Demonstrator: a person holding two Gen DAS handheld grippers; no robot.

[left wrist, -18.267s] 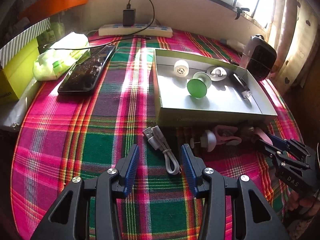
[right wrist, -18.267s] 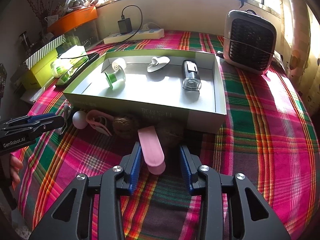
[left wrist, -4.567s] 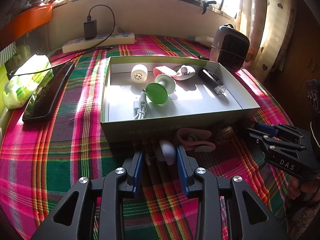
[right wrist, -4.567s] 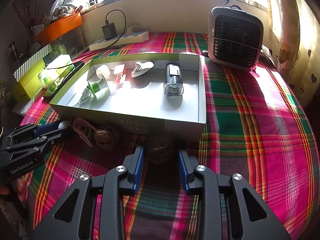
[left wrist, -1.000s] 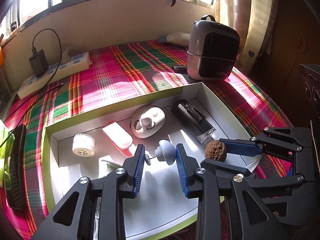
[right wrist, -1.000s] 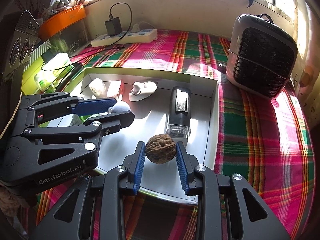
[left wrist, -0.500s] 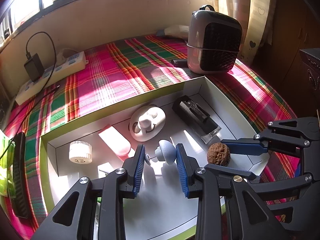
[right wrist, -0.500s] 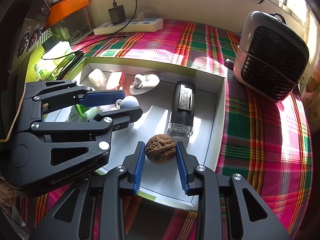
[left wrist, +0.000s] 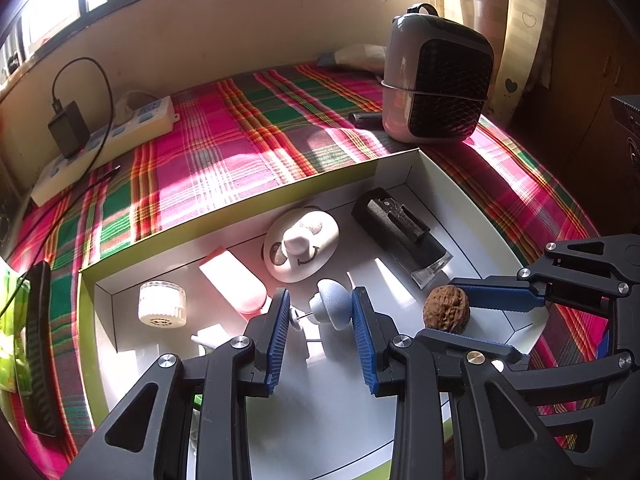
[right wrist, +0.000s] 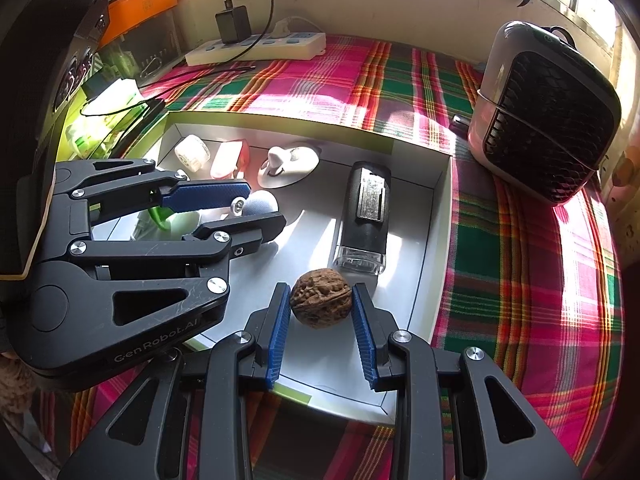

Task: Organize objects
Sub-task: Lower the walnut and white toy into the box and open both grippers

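Both tools are over the open box, which sits on the plaid-covered table. The left tool is partly closed, its blue pads bearing on either side of a small grey mushroom-shaped knob with a thin pin and white disc at its left end; the knob is held above the box floor, near the middle. The right tool is closed on a walnut, both pads pressing its sides, and holds it over the near right part of the box, just in front of the black device. In the left view the walnut shows between the right tool's fingers, to the right of the knob and apart from it. Lying in the box: a white smiley-face disc near the far wall, a pink case to its left, a white ribbed cap further left, and the black device toward the right wall. A green item is partly hidden behind the left tool. Outside the box stand a grey fan heater and a power strip.
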